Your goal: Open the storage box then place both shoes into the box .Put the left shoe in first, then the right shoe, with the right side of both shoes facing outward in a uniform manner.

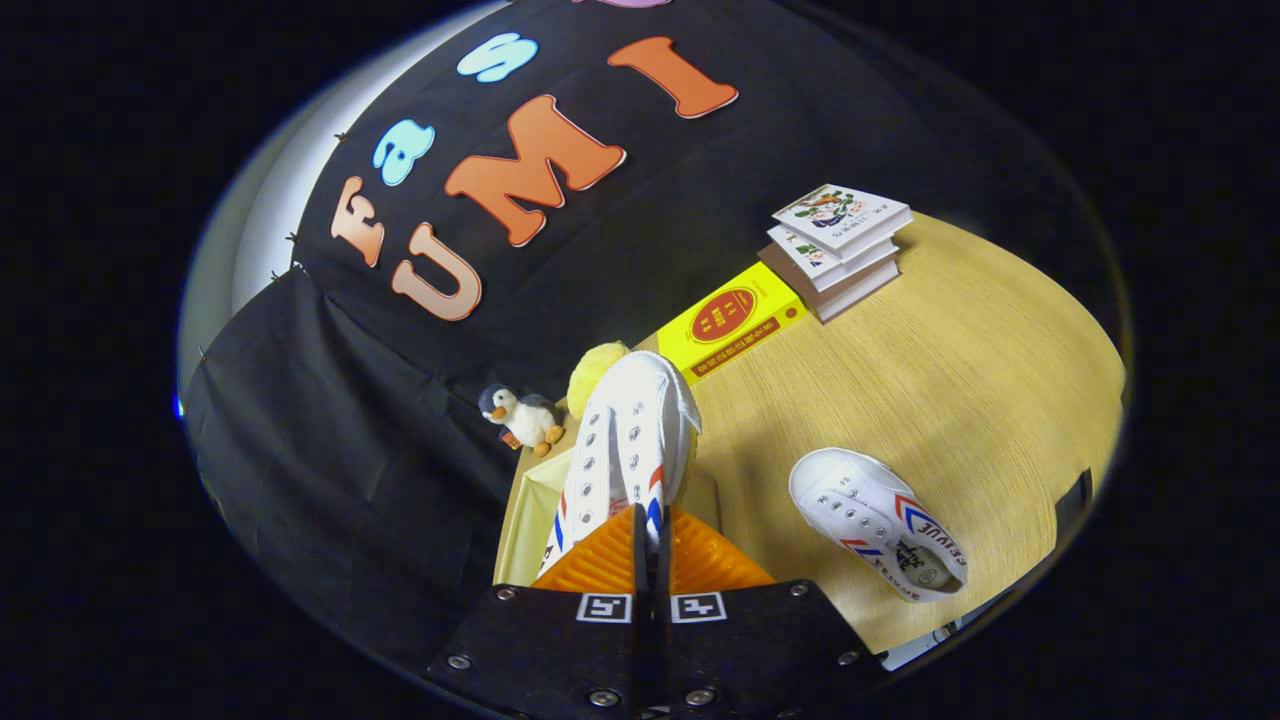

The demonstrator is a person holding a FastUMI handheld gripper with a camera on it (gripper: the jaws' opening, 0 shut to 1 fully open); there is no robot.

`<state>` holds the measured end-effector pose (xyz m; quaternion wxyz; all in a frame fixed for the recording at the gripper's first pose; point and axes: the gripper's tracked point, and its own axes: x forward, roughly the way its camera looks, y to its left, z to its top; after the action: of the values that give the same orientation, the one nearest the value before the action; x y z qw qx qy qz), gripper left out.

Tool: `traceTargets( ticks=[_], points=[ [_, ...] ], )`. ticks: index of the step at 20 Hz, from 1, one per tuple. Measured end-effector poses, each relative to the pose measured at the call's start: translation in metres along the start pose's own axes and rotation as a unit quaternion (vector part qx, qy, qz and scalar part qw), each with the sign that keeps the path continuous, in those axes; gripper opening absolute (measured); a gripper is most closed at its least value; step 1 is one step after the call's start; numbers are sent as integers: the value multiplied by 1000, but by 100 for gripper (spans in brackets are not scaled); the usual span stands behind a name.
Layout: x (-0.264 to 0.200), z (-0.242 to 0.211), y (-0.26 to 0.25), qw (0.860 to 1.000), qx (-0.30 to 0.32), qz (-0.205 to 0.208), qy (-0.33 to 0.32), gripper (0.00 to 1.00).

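The gripper is closed on the collar of a white shoe, held above the open storage box; its contents are apparently hidden. The second shoe lies on the table alongside. Beyond are stacked books.

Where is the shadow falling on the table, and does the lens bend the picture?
Gripper view: the held shoe, pinched in the gripper, throws a soft shadow on the table toward the second shoe; the fisheye lens curves the table's far edge; focus is sharp, with no strong glare.
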<state>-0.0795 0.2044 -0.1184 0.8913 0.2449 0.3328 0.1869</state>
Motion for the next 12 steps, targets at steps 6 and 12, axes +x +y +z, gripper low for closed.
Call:
traceTargets(
  ticks=[6, 12],
  points=[
    [19, -27, 65, 999, -23, 23, 8, 0],
    [56, -75, 100, 999, -23, 27, 39, 0]
  ],
)
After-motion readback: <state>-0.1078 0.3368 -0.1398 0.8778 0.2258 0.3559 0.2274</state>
